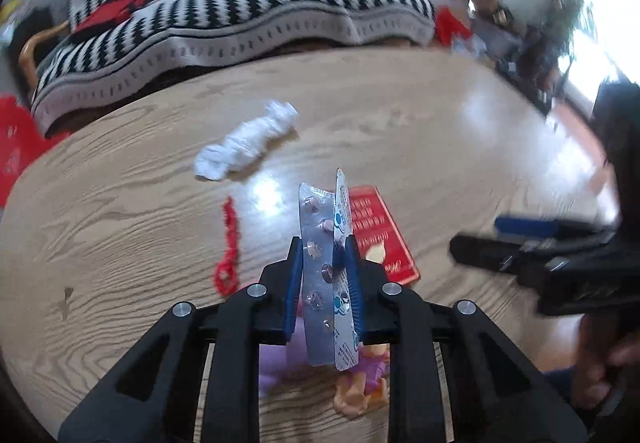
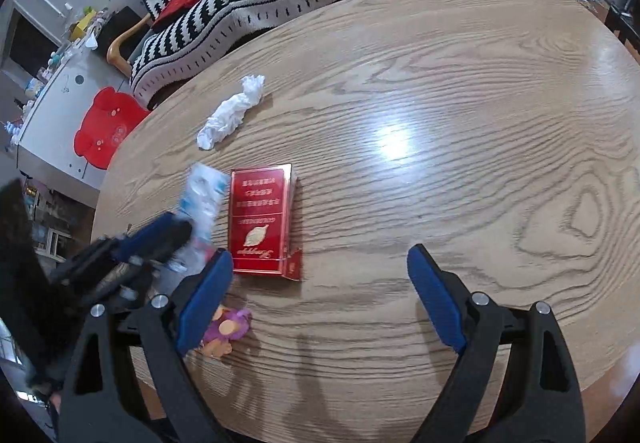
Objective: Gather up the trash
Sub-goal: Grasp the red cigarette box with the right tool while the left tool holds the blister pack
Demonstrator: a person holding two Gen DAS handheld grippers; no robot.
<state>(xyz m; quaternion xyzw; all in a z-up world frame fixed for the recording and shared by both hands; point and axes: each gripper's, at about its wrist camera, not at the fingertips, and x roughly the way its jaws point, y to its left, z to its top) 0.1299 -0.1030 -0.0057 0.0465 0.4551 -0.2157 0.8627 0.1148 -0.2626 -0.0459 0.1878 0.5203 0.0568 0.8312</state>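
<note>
A: What has the left gripper [image 1: 325, 275] got?

B: Its blue pads are pinched shut on two silver foil blister strips [image 1: 326, 243], held upright on edge above the oval wood-grain table [image 2: 440, 123], near the table's left edge. Their long axis runs along the fingers, tips pointing toward the far edge and the black-and-white striped blanket [image 1: 240, 15].

A: And the right gripper [image 2: 320, 295]?

B: Wide open, holding nothing, hovering over the near edge with the flat red cigarette pack [image 2: 262, 219] just ahead of its left finger [image 2: 204, 299].

A: How would you take the pack well?

B: I'd judge it the next trash item. Its long axis runs from near edge to far edge, its opened flap end nearest, so shift left until the fingers straddle the narrow width, come down low, then close on the long sides.

A: Anything else?

B: A crumpled white tissue [image 2: 230, 113] lies toward the far-left edge, long axis diagonal. A small purple-dressed doll [image 2: 226, 329] lies at the near edge, touching nothing held; a red string loop [image 1: 229, 247] lies left of the strips.
</note>
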